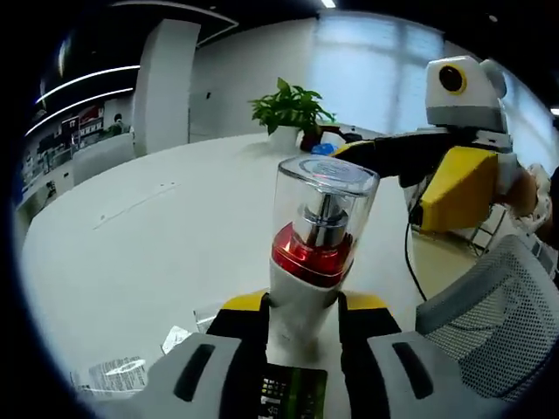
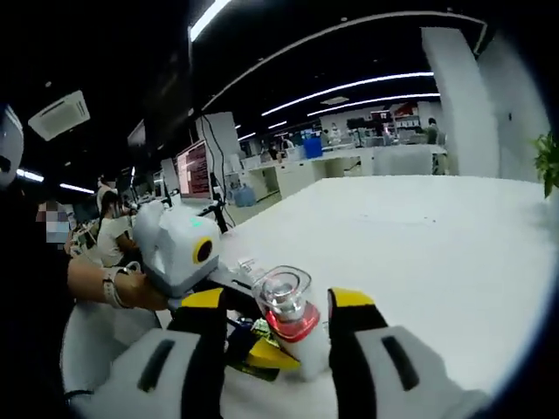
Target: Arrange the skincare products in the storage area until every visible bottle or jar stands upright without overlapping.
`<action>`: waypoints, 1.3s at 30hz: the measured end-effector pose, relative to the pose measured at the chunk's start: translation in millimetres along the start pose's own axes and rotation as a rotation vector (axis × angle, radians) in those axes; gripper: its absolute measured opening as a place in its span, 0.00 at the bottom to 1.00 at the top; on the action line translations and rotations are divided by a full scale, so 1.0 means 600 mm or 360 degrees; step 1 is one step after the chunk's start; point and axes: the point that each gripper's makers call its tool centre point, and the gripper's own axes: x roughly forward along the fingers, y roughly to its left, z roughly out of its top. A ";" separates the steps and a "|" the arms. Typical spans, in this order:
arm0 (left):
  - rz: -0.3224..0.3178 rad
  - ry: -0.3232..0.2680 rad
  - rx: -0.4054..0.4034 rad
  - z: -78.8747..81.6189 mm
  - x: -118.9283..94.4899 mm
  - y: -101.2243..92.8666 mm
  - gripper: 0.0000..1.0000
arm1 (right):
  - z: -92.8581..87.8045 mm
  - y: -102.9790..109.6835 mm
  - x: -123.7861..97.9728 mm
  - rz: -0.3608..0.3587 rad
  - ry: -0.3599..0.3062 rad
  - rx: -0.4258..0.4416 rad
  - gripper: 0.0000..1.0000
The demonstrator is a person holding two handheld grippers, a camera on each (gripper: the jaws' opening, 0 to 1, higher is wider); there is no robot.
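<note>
while left gripper (image 1: 301, 327) clamps it, pump bottle (image 1: 316, 240) upright, cap up

A broad white table (image 1: 175, 227) with a curved edge carries the scene; the right gripper view shows the same white surface (image 2: 419, 236) running back toward the office desks. At its far side stands a potted green plant (image 1: 291, 111), with a blue-capped item (image 1: 323, 148) just beside it, too small to identify. Near the front edge lie flat clear packets (image 1: 113, 375) with printed labels. A faint straight seam (image 1: 135, 203) crosses the tabletop.
</note>
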 end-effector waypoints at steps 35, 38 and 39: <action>0.0155 0.0030 -0.0148 -0.019 -0.041 0.044 0.51 | 0.001 -0.066 0.009 -0.0236 0.0155 -0.0308 0.30; 0.0192 0.0022 -0.0161 -0.021 -0.057 0.050 0.51 | 0.001 -0.071 0.006 -0.0235 0.0163 -0.0303 0.30; 0.0200 0.0017 -0.0169 -0.020 -0.061 0.052 0.51 | 0.000 -0.068 0.005 -0.0234 0.0162 -0.0302 0.30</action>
